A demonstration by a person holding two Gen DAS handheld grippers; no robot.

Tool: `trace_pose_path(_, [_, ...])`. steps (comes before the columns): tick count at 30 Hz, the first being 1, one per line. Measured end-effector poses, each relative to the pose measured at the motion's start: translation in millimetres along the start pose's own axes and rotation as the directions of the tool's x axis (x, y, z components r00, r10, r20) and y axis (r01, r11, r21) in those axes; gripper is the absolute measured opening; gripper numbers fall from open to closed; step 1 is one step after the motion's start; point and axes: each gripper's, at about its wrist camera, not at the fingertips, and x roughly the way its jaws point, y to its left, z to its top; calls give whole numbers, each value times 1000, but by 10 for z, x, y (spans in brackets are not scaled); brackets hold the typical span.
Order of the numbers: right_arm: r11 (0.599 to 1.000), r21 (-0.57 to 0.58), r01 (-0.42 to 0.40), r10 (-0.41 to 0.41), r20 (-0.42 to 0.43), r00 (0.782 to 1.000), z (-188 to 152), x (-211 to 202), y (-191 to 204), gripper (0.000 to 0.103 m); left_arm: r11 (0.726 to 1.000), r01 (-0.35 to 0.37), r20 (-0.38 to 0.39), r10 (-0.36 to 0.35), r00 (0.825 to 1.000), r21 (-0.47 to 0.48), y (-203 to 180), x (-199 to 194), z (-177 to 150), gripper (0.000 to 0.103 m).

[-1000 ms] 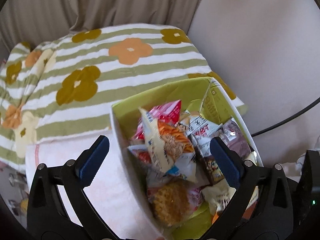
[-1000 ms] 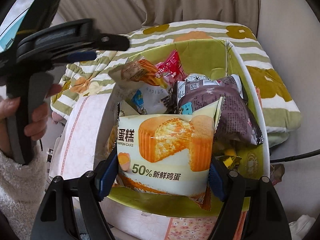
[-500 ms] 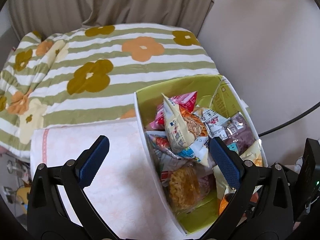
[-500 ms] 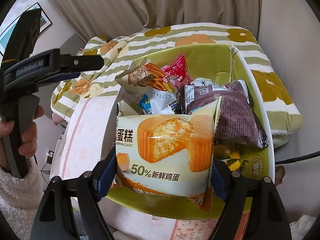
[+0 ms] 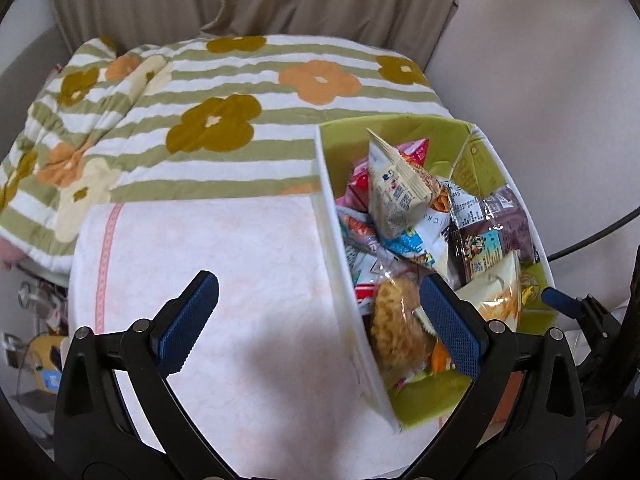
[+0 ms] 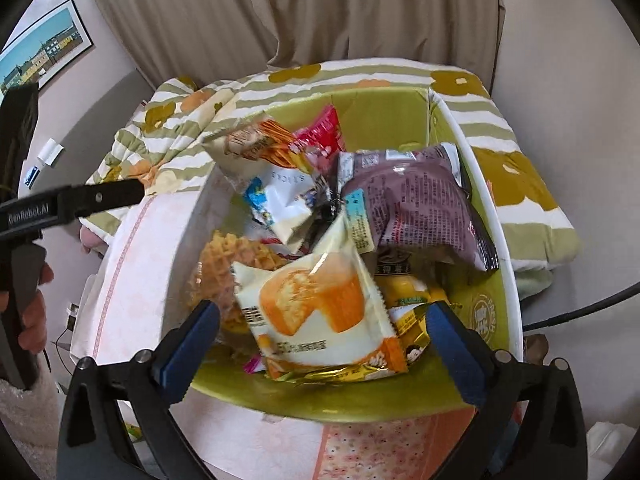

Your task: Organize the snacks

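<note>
A white box with a green inside [image 6: 492, 216] holds several snack packs. A chiffon cake pack [image 6: 316, 312] lies tilted on top of the pile, free of my right gripper [image 6: 324, 344], which is open just above the box's near rim. A purple pack [image 6: 420, 208] and a waffle snack [image 6: 232, 256] lie beside it. My left gripper [image 5: 320, 320] is open and empty; its jaws straddle the box's left wall [image 5: 340, 248]. The cake pack also shows in the left wrist view [image 5: 496, 292].
The box stands on a pale pink cloth [image 5: 224, 280]. Behind it lies a green-striped flowered blanket [image 5: 224, 92]. A beige curtain [image 6: 304, 12] and a wall are at the back. A black cable [image 6: 580, 312] runs at right. The left gripper shows at left in the right wrist view [image 6: 72, 204].
My right gripper has opened and let go of the chiffon cake pack, which dropped tilted onto the pile in the box. My left gripper has shifted left, away from the box.
</note>
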Motion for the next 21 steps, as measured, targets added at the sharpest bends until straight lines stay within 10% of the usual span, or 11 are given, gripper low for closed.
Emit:
trace_pose_path(10, [998, -20, 60, -55, 211, 976, -48, -844, 567, 102, 1000, -16, 224, 12, 974, 16, 208, -1200, -328, 100])
trace_pose_path(21, [991, -10, 132, -117, 411, 904, -480, -1730, 1347, 102, 987, -145, 501, 94, 860, 63, 328, -2355, -1227, 103])
